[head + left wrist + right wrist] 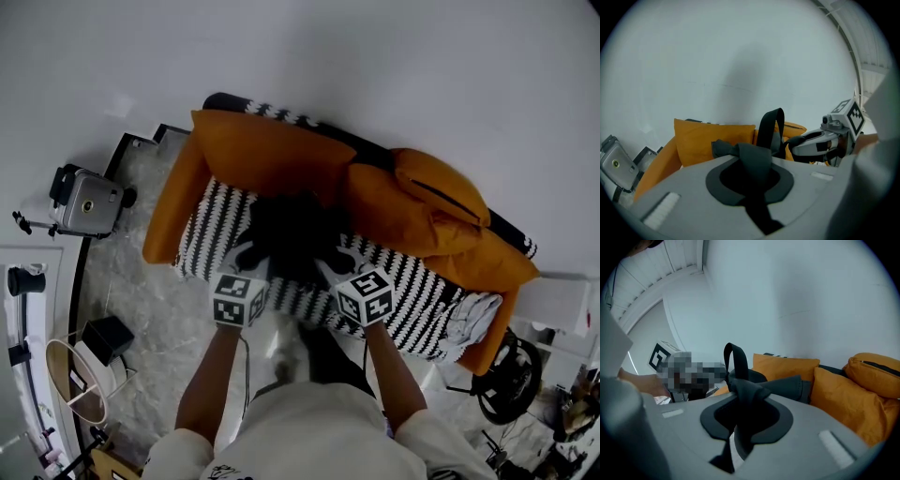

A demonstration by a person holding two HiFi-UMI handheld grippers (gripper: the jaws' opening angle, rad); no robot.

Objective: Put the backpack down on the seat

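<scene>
Black soft backpack [291, 230], dark-grey straps [768, 129] bunched; left tongs [749, 157] and right tongs [746, 397] each pinch strap, over striped seat [417, 295].

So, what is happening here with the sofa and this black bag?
A person holds a black backpack with two hand-held grippers. The left claw and the right claw are each shut on its dark fabric. The backpack is over the striped seat, in front of the orange cushions. Whether it already rests on the seat, I cannot tell.
</scene>
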